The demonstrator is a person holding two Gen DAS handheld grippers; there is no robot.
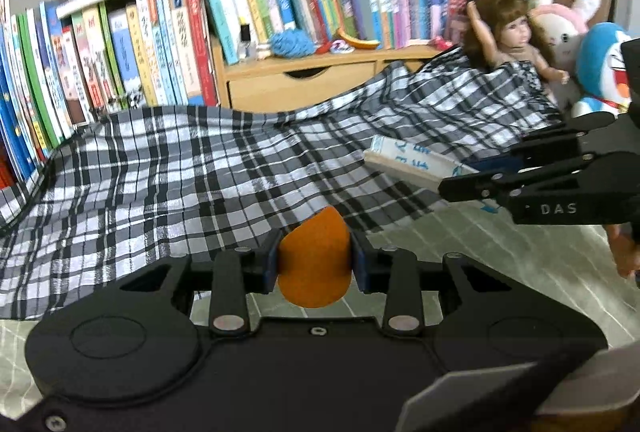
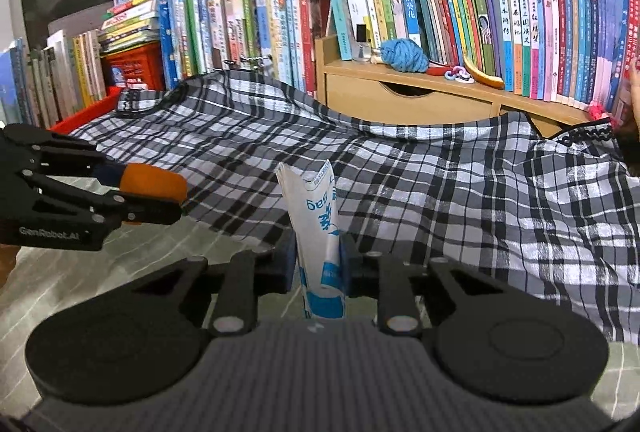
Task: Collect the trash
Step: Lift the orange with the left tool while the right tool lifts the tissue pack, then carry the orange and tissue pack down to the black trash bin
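Note:
An orange teardrop-shaped piece [image 1: 315, 259] is clamped in my left gripper [image 1: 316, 262], which is shut on it above the black-and-white plaid cloth [image 1: 200, 167]. From the right wrist view the same orange piece [image 2: 154, 179] shows at the left, in the left gripper [image 2: 152, 197]. My right gripper [image 2: 316, 260] is shut on a flattened white and blue paper bag [image 2: 318, 228] that stands upright between the pads. In the left wrist view that paper bag [image 1: 412, 161] pokes out leftward from the right gripper [image 1: 472, 171].
Rows of upright books [image 2: 440, 3] fill the back, over a wooden drawer shelf [image 2: 408, 99] with blue yarn [image 2: 404, 55]. A doll [image 1: 516, 35] and plush toys [image 1: 600, 67] sit at the far right. A red crate [image 2: 132, 67] stands far left. Striped bedding [image 1: 500, 272] lies near.

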